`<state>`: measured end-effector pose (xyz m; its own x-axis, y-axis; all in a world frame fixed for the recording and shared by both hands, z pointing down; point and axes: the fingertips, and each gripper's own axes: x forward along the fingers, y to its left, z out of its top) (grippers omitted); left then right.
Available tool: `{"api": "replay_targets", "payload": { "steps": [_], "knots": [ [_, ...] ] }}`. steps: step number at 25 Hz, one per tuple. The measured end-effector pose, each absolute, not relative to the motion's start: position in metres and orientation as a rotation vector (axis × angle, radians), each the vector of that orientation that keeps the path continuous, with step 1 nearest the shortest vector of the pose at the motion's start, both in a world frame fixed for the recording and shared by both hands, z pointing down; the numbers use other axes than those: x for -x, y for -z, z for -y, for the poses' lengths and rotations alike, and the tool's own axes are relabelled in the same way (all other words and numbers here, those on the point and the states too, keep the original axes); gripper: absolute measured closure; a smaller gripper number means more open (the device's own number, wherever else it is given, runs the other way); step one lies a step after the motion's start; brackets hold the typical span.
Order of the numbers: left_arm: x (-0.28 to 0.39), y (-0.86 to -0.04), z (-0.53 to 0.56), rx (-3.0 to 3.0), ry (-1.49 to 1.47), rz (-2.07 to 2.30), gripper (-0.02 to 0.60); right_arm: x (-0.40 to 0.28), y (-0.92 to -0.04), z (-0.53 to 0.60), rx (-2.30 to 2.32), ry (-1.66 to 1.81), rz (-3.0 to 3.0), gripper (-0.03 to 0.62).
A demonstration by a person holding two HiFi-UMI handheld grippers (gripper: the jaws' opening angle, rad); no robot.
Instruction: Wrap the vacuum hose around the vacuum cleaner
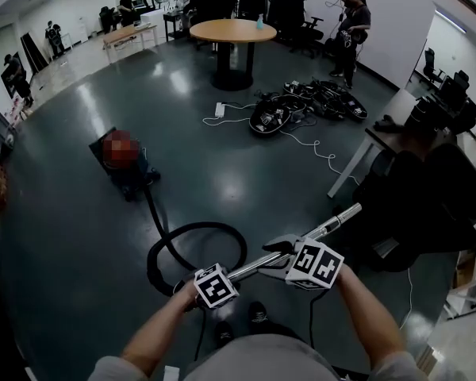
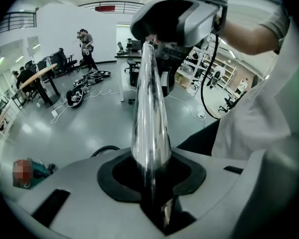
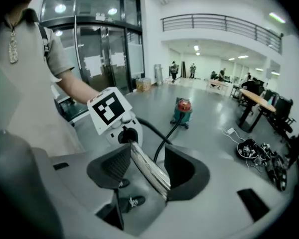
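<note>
Your left gripper (image 2: 150, 168) clamps the metal vacuum wand (image 1: 333, 224), while your right gripper (image 3: 144, 171) has its jaws wide open around it.

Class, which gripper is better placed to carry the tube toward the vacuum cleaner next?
Probably the left gripper: its fingers clamp the tube, while the right gripper has fingers apart around it.

Glossy dark grey floor (image 1: 222, 173): teal-and-red canister vacuum cleaner (image 1: 131, 177); black flexible hose (image 1: 194, 236) looped beside vacuum cleaner; black gear pile (image 1: 301, 105) well apart from vacuum cleaner.
</note>
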<state>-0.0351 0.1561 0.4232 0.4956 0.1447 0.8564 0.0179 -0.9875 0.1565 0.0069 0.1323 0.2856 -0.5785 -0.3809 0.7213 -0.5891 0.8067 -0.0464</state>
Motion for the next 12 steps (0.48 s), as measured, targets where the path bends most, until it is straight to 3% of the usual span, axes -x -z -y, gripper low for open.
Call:
{"api": "replay_targets", "payload": {
  "steps": [12],
  "knots": [
    [0.009, -0.39, -0.114, -2.536, -1.194, 0.173, 0.457, -0.029, -0.272, -0.142, -0.972, -0.585, 2.548, 0.384]
  ]
}}
